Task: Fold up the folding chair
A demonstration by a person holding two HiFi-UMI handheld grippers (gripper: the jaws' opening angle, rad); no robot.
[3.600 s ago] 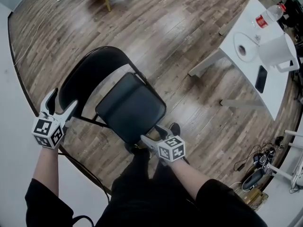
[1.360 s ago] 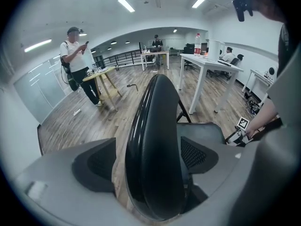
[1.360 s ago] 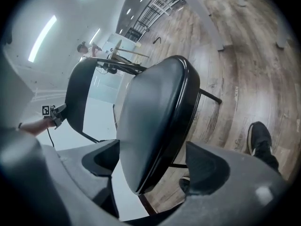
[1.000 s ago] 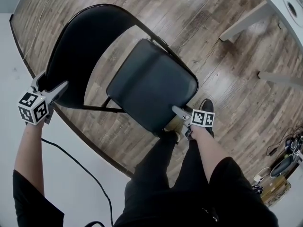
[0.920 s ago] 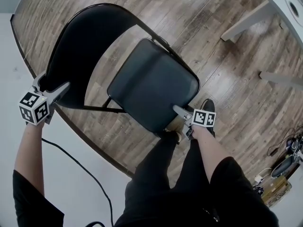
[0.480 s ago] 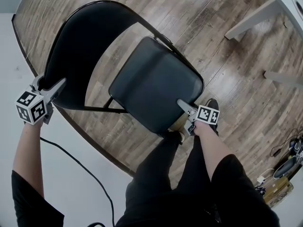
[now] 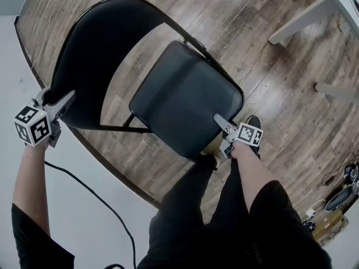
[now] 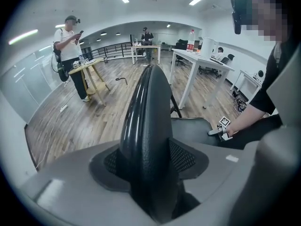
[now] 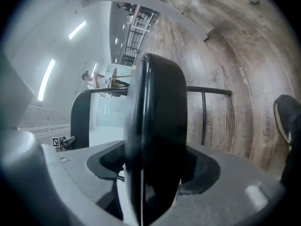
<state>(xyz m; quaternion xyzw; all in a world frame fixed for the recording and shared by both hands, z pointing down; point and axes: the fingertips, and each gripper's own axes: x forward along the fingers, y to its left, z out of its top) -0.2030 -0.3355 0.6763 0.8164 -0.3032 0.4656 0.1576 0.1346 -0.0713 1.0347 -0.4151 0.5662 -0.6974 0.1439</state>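
Observation:
The black folding chair stands open on the wood floor, backrest (image 7: 95,55) to the upper left and padded seat (image 7: 185,100) in the middle. My left gripper (image 7: 56,102) sits on the backrest's left edge. In the left gripper view the backrest (image 8: 146,117) fills the gap, and the left gripper (image 8: 149,159) has just been closing onto it, pads against it. My right gripper (image 7: 220,123) is at the seat's front right corner. It too has just been closing, and the seat edge (image 9: 155,107) is pinched between the right gripper (image 9: 153,166) pads.
White table legs (image 7: 297,21) stand at the upper right. A black cable (image 7: 95,198) runs over the white floor at the lower left. The person's legs and a shoe (image 7: 255,123) are right behind the seat. Farther off are a wooden stool (image 8: 91,74) and people.
Since the oldest frame both grippers have moved onto the chair, left to the backrest edge, right to the seat corner. Over the last second both pairs of jaws narrowed onto the chair.

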